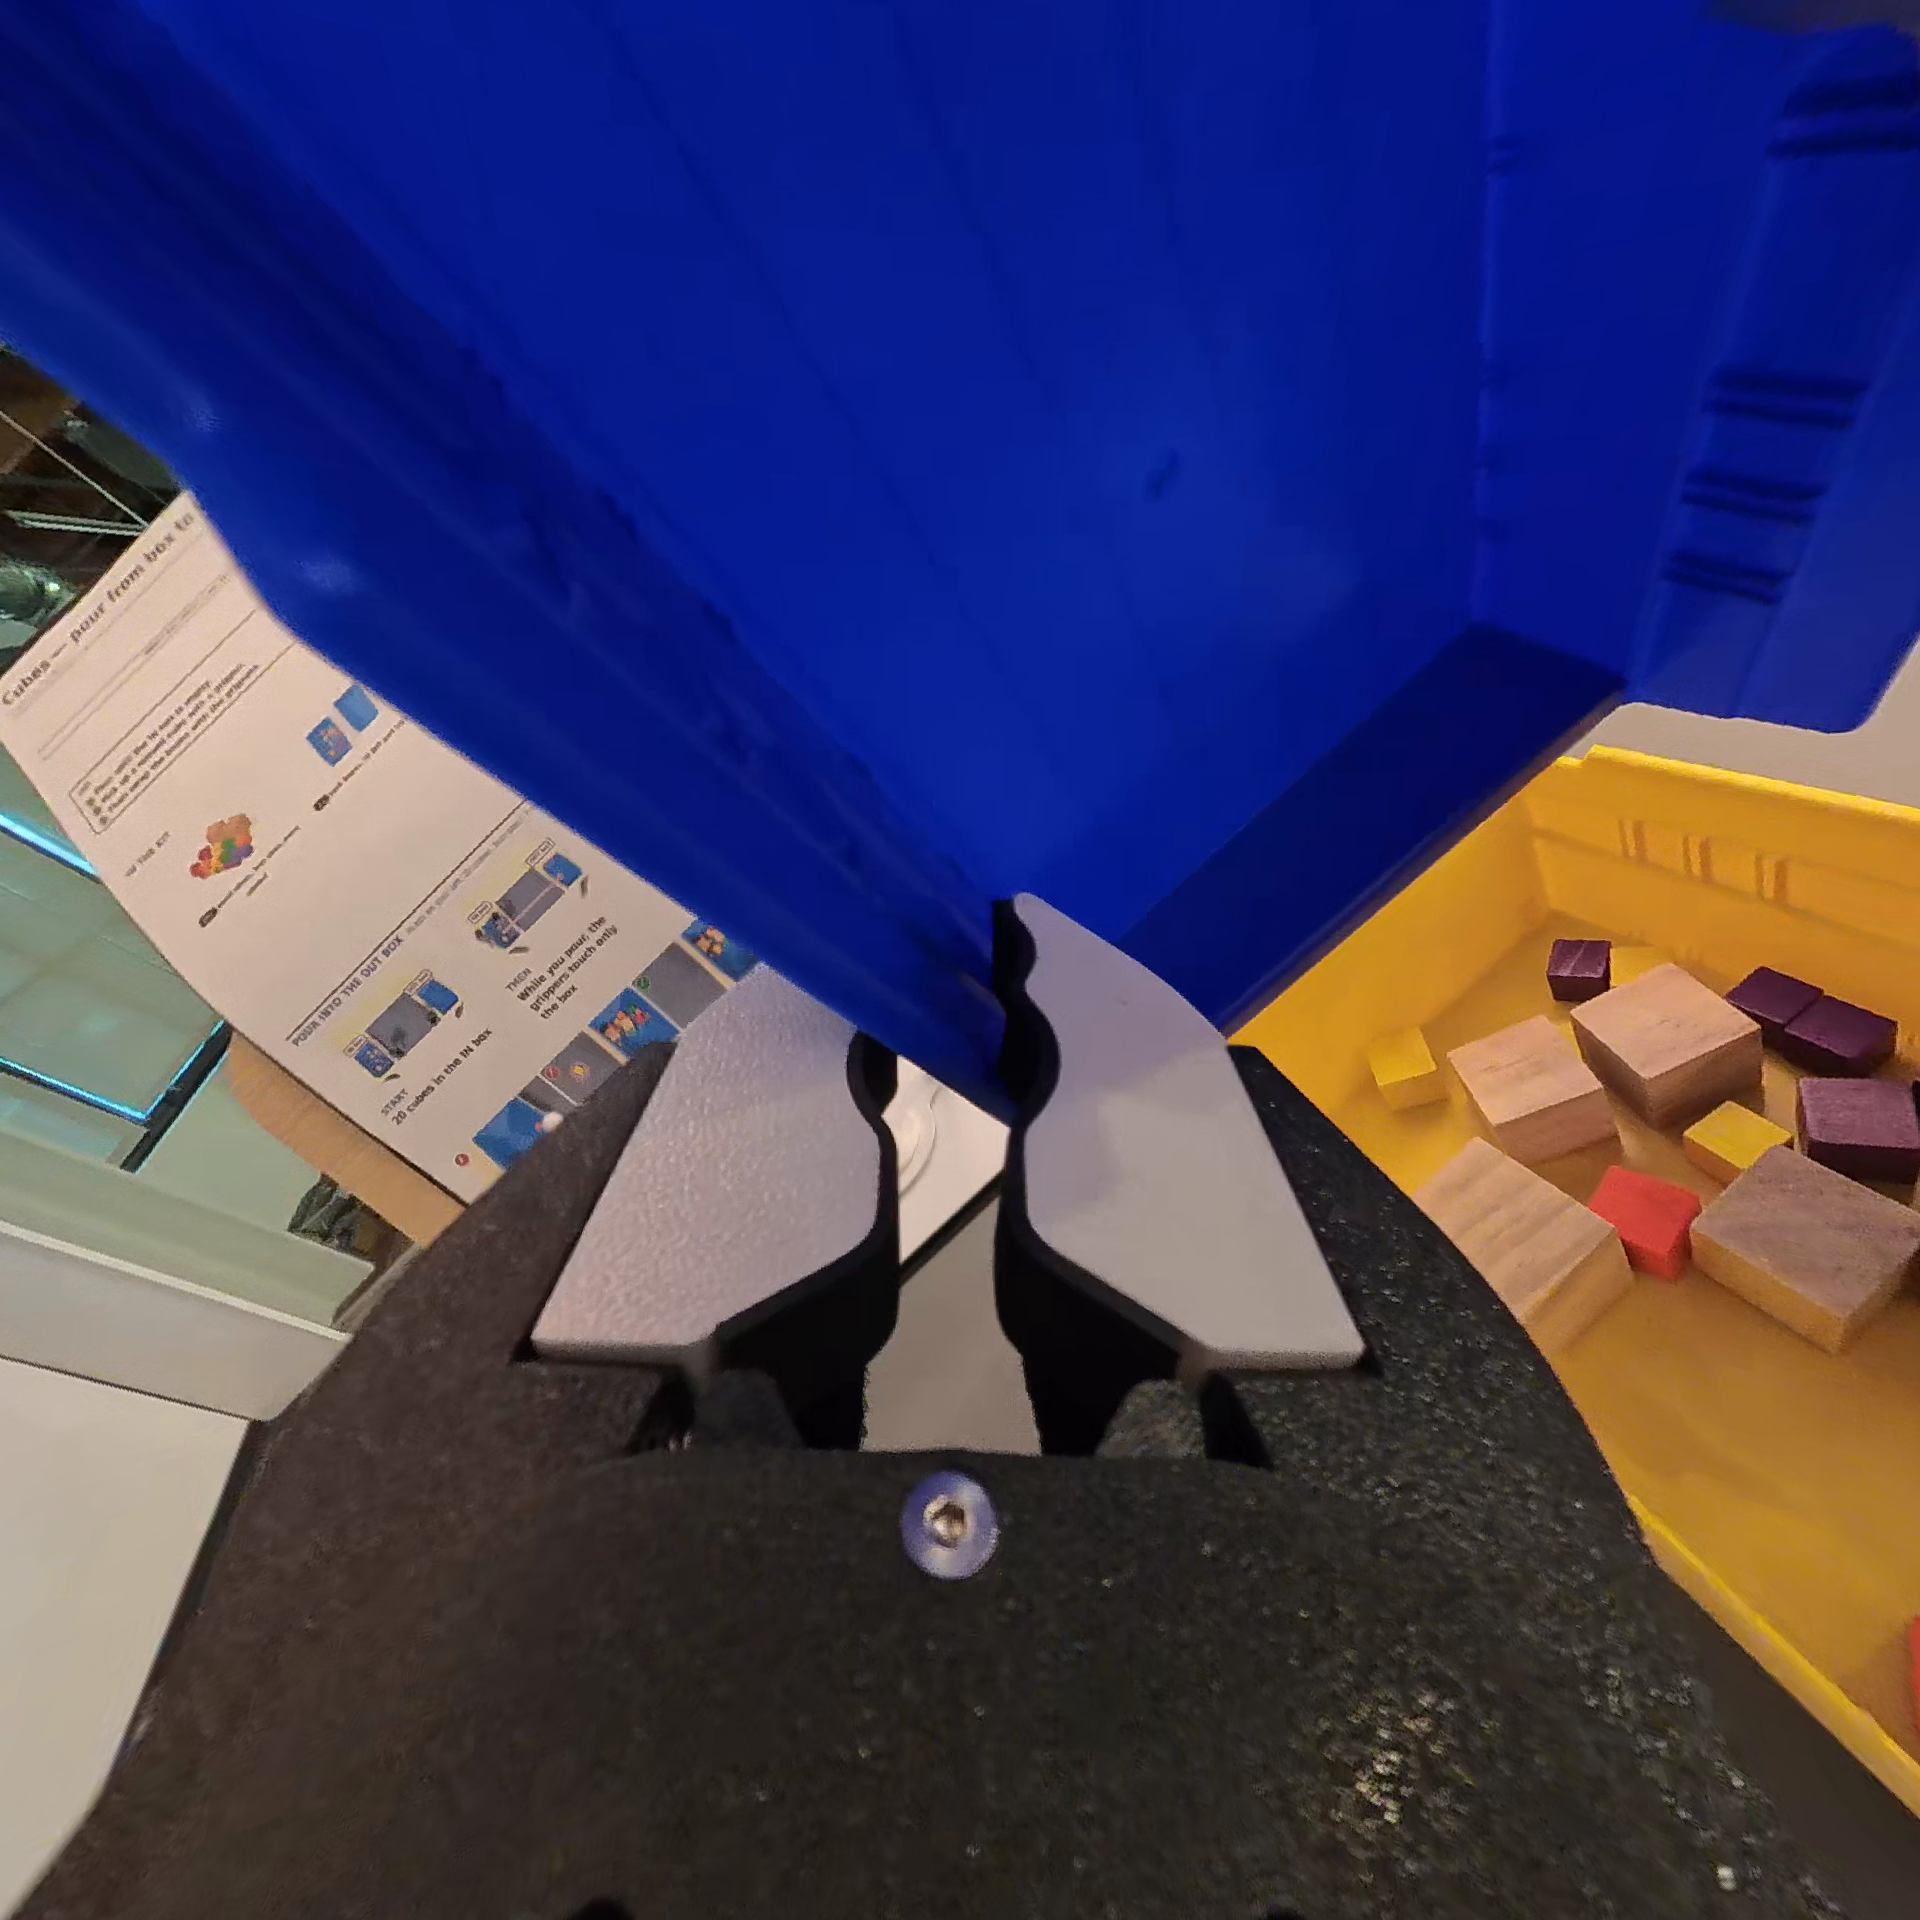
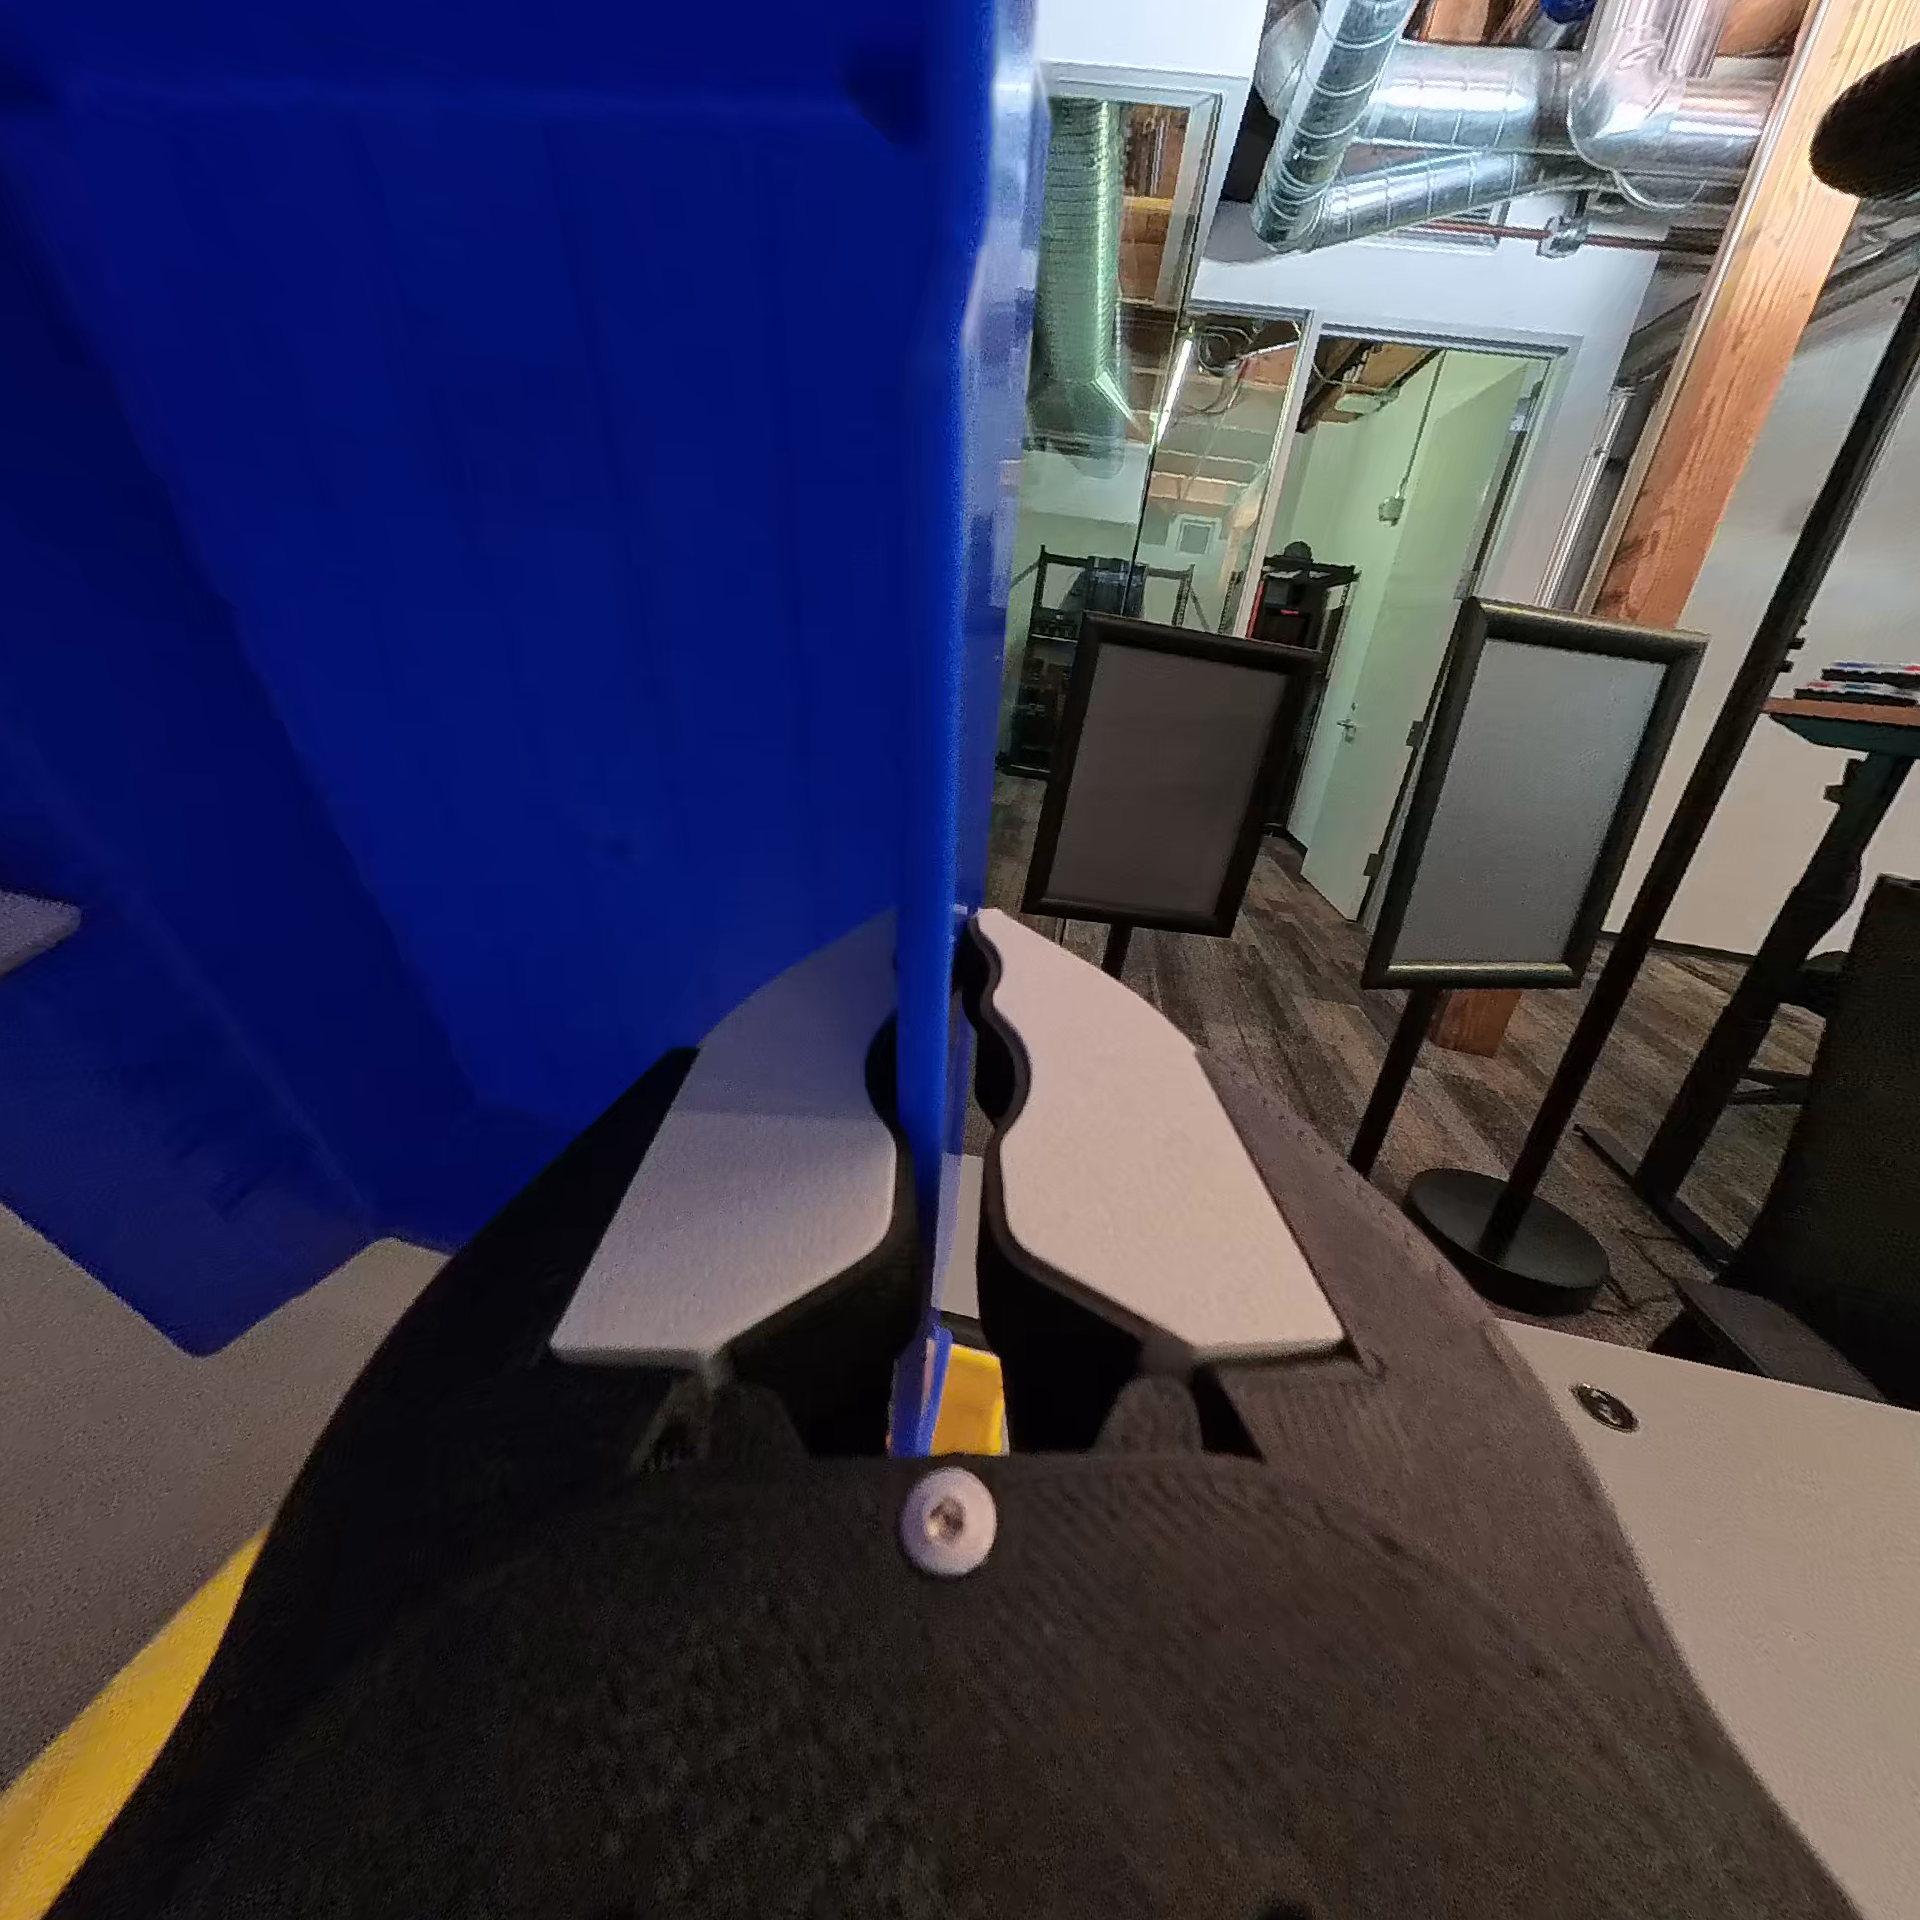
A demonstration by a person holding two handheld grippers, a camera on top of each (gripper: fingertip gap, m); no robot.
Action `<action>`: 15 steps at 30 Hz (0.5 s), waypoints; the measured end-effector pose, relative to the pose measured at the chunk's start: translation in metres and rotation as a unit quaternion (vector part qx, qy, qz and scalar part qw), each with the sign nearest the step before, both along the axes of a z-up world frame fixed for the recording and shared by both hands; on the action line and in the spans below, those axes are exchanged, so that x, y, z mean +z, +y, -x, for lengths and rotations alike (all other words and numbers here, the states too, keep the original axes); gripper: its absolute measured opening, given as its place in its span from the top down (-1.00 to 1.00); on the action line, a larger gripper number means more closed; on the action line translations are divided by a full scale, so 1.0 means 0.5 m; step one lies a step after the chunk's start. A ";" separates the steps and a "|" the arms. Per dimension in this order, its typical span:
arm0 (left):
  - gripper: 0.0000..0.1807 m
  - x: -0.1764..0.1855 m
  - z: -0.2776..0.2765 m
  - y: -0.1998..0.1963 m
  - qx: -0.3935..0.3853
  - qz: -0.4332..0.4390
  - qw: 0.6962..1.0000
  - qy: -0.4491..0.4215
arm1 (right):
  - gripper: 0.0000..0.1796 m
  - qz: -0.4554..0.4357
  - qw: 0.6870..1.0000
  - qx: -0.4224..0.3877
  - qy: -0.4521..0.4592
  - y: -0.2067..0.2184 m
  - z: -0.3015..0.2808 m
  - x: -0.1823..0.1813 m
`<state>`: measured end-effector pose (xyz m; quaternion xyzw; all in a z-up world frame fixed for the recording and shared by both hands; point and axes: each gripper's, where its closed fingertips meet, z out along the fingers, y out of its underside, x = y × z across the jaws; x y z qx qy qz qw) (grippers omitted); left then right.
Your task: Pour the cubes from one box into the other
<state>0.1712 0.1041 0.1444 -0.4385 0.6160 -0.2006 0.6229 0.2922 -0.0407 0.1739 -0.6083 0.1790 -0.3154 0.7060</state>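
Two boxes: one blue box (image 1: 831,416), one yellow box (image 1: 1621,1455). Blue box lifted and tipped steeply above the yellow one, open side facing down toward it; no cubes visible inside the blue box. Its long axis cannot be told. Left gripper (image 1: 1003,997) fingers narrow, clamped on the blue box's wall edge. Right gripper (image 2: 935,997) fingers likewise pinch a thin blue wall. Yellow box sits on the grey tabletop (image 2: 1766,1558) with cubes (image 1: 1662,1039) in it: about five plain wood, four purple, three yellow, one red in view, more cut off. One printed instruction sheet (image 1: 343,883) lies beside. Room: wood-plank floor, two framed sign stands (image 2: 1164,769), ceiling ducts (image 2: 1455,135).
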 end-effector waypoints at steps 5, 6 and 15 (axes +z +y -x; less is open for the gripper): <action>0.82 -0.018 0.024 0.010 0.010 0.013 1.000 0.010 | 0.94 0.006 1.000 0.019 0.006 0.020 0.019 0.001; 0.82 -0.021 0.027 0.007 0.009 0.018 1.000 0.016 | 0.96 0.019 1.000 0.010 0.003 0.019 0.019 0.000; 0.63 0.024 -0.016 -0.113 -0.079 0.071 0.992 0.072 | 0.94 0.081 0.994 -0.035 0.067 -0.083 0.002 0.109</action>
